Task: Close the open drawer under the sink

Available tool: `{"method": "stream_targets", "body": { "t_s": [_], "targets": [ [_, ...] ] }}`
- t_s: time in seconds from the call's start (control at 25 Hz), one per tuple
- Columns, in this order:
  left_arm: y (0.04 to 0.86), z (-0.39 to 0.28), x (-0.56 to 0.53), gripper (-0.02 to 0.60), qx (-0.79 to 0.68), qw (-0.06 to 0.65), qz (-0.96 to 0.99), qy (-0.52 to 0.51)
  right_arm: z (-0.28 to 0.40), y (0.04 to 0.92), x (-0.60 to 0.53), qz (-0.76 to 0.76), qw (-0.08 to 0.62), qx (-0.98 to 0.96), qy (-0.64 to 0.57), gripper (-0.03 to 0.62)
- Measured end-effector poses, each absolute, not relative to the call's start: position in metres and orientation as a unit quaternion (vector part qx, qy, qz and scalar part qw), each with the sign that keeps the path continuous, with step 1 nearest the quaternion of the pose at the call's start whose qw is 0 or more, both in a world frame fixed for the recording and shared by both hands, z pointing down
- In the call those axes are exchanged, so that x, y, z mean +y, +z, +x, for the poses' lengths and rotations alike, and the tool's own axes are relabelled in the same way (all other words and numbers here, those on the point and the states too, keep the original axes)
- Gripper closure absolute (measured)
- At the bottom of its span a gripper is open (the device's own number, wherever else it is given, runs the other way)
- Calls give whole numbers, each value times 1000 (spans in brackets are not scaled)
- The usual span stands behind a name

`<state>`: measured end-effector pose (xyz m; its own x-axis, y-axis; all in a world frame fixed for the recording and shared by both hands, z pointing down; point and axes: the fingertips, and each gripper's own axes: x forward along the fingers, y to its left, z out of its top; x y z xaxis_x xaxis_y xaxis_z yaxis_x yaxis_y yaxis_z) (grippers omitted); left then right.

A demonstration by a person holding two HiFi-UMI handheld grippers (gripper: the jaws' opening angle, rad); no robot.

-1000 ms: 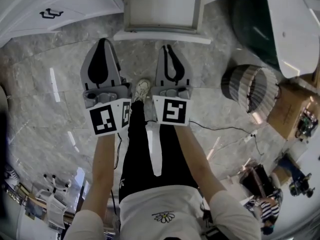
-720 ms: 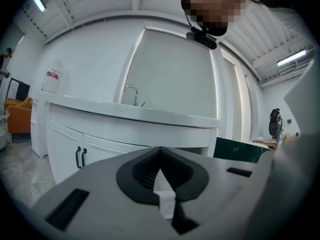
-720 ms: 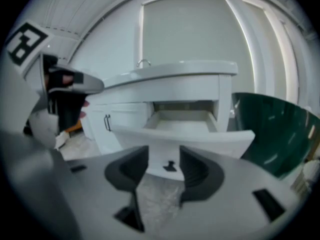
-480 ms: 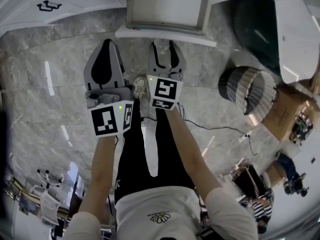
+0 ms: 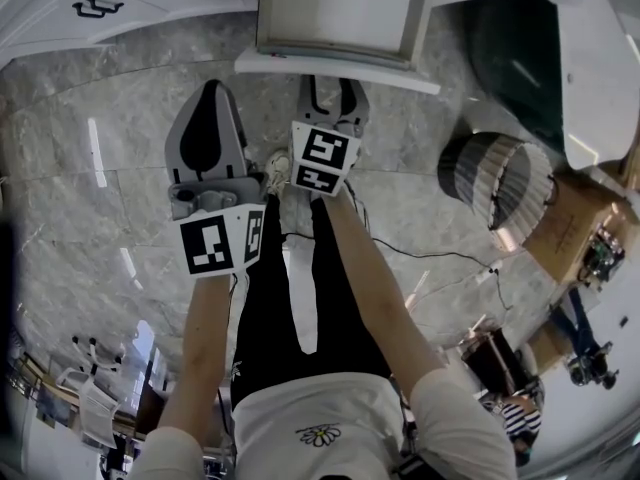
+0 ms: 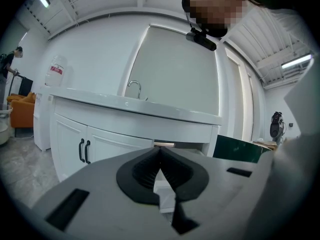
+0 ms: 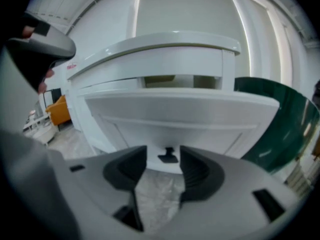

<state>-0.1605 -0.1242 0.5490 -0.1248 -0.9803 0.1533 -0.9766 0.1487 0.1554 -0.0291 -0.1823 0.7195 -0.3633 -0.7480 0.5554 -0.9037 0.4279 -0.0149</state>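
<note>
Grey marble floor (image 5: 90, 218), white drawer (image 5: 335, 13) open; L gripper (image 5: 209, 88) jaws together, R gripper (image 5: 331, 88) jaws apart.

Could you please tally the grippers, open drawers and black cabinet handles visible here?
Grippers: 2, left gripper and right gripper
Open drawer: 1
Door handles: 2
Drawer handle: 1
Total: 6

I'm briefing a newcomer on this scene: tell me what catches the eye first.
The white drawer pulled out from the sink cabinet at the head view's top stands out. The right gripper, open, aims at its dark handle; the left gripper hangs shut beside it.
</note>
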Motion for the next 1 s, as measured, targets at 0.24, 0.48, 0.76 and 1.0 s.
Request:
{"method": "stream_targets", "body": {
  "t_s": [0.24,0.48,0.76,1.0],
  "targets": [
    [552,-163,-122,561,-750,111,652,-3,-27,731,-191,508,261,-808,145,421],
    [559,-163,-123,561,-751,117,650,0,-27,732,-193,515,267,-805,122,434],
    [559,-159,-124,561,-749,110,653,3,-27,732,-194,522,268,-803,105,434],
    [555,-153,-121,561,-748,108,655,0,-29,733,-193,506,274,-812,99,447]
  ]
}}
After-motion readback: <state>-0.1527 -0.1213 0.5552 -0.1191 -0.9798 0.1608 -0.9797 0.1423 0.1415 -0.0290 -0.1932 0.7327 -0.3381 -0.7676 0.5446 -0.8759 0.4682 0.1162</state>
